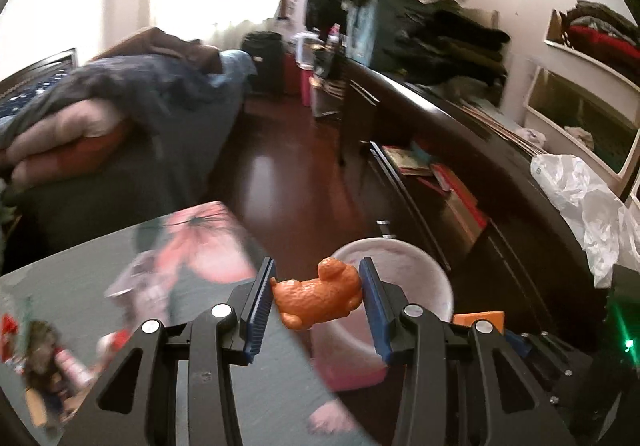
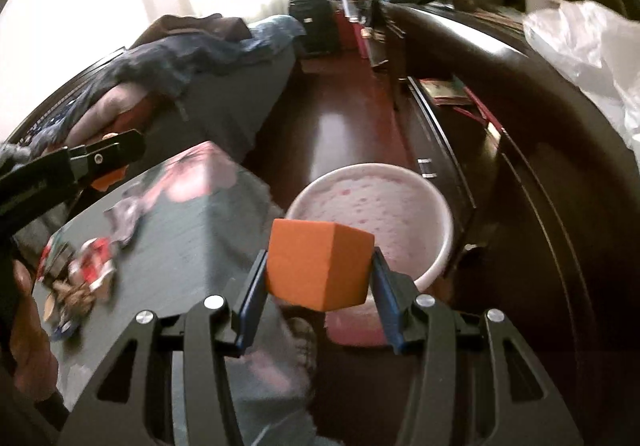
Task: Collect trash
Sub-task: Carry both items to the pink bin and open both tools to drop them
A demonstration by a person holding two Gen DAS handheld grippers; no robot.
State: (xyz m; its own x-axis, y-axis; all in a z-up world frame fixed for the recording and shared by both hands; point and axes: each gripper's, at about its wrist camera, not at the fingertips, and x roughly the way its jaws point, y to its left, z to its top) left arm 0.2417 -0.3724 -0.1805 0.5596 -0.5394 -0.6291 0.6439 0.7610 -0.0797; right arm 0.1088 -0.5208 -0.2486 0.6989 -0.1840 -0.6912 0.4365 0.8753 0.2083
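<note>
My left gripper [image 1: 316, 274] is shut on a small orange animal-shaped figure [image 1: 320, 296], pinched sideways between the blue pads. It hangs near the rim of a white round bin [image 1: 436, 278] with a pinkish inside, which stands on the floor beside the table. My right gripper [image 2: 320, 262] is shut on an orange block [image 2: 316, 266], held in front of the same bin [image 2: 436, 206]. In the right wrist view the left gripper [image 2: 108, 162] shows at the upper left. Blurred wrappers [image 2: 92, 274] lie on the floral tablecloth [image 2: 192, 230].
A bed piled with bedding [image 1: 132, 98] stands left of a reddish wood floor [image 1: 288, 150]. A long dark dresser [image 1: 480, 150] runs along the right, with a white plastic bag [image 1: 580, 202] on it. More litter [image 1: 52, 358] lies on the table's near left.
</note>
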